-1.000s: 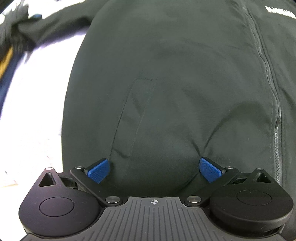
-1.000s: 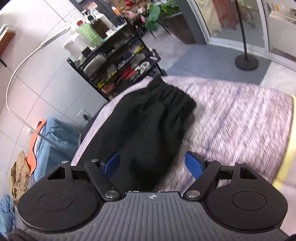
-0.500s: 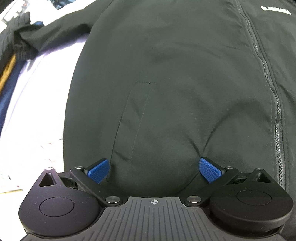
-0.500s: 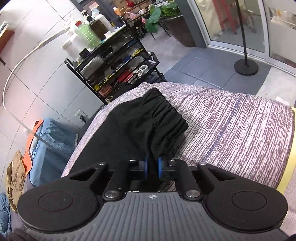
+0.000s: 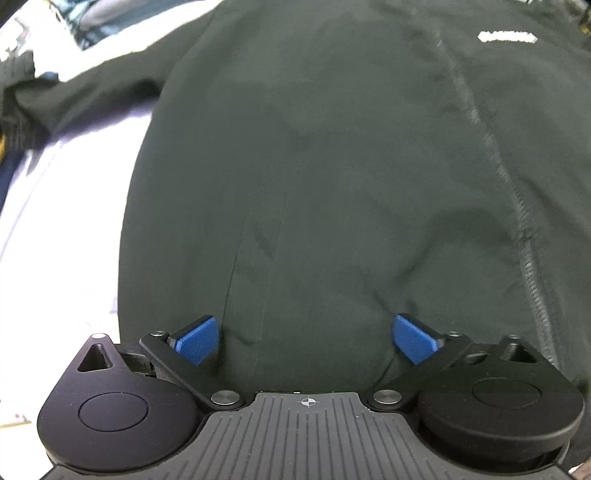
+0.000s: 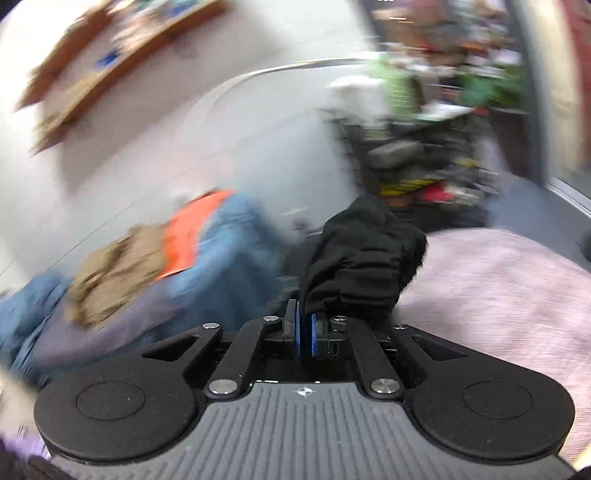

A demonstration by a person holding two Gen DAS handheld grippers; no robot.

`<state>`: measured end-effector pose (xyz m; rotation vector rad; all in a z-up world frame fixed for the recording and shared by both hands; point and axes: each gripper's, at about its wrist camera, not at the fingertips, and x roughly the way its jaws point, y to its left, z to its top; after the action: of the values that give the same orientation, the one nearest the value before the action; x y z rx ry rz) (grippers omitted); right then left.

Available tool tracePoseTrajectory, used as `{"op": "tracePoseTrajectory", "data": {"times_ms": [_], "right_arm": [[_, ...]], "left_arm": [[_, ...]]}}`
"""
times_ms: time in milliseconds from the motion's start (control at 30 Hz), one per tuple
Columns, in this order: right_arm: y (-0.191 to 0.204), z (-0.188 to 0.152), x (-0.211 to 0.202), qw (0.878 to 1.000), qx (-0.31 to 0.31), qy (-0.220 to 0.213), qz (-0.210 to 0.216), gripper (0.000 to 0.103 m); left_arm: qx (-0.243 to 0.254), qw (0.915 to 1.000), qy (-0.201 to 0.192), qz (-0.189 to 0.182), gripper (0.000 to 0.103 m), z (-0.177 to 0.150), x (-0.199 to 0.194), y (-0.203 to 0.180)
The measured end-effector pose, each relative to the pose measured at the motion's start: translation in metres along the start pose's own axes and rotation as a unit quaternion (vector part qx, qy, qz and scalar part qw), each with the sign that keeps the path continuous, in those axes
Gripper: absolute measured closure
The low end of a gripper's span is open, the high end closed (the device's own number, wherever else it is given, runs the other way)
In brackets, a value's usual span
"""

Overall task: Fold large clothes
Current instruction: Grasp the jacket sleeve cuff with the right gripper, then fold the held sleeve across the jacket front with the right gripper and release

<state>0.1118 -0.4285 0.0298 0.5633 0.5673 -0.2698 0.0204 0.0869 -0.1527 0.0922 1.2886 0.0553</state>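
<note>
Right gripper [image 6: 303, 334]: closed on sleeve cuff [image 6: 364, 258] since a second ago, now raised off bed [image 6: 498, 295]; view swung.

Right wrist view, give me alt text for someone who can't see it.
The right gripper, jaws shut, pinches a bunched black sleeve cuff lifted above a pale purple bed. The rest is motion-blurred: a white wall, a cluttered black shelf rack, and blue, orange and tan clothes heaped at left.

Motion-blurred shelf rack [image 6: 424, 162] and clothes pile [image 6: 155, 266]; illegible jacket logo [image 5: 506, 36].
</note>
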Motion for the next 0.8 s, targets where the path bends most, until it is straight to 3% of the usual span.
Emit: {"op": "tracePoseTrajectory", "data": {"times_ms": [167,367,500,633,800], "right_arm": [[0.105,-0.038,0.015,0.994,-0.085,0.04,0.05,0.096],[0.213,-0.125,0.049,0.965,-0.249,0.079,0.019,0.096],[0.26,-0.18,0.059,0.939,-0.327,0.105,0.014,0.096],[0.283,-0.229,0.064,0.905,-0.409,0.118,-0.002,0.096],[0.294,-0.264,0.065,0.894,-0.425,0.142,0.012,0.096]], "left_arm": [[-0.007,0.9991,-0.041,-0.011,0.0,0.001,-0.019,0.016],[-0.024,0.9977,-0.063,0.003,0.0,-0.01,-0.036,0.044],[-0.046,0.9971,-0.061,0.003,0.0,-0.022,-0.039,0.051],[-0.065,0.9964,-0.055,0.002,0.0,-0.027,-0.03,0.059],[-0.064,0.9964,-0.056,0.0,0.0,-0.037,-0.034,0.061]]}}
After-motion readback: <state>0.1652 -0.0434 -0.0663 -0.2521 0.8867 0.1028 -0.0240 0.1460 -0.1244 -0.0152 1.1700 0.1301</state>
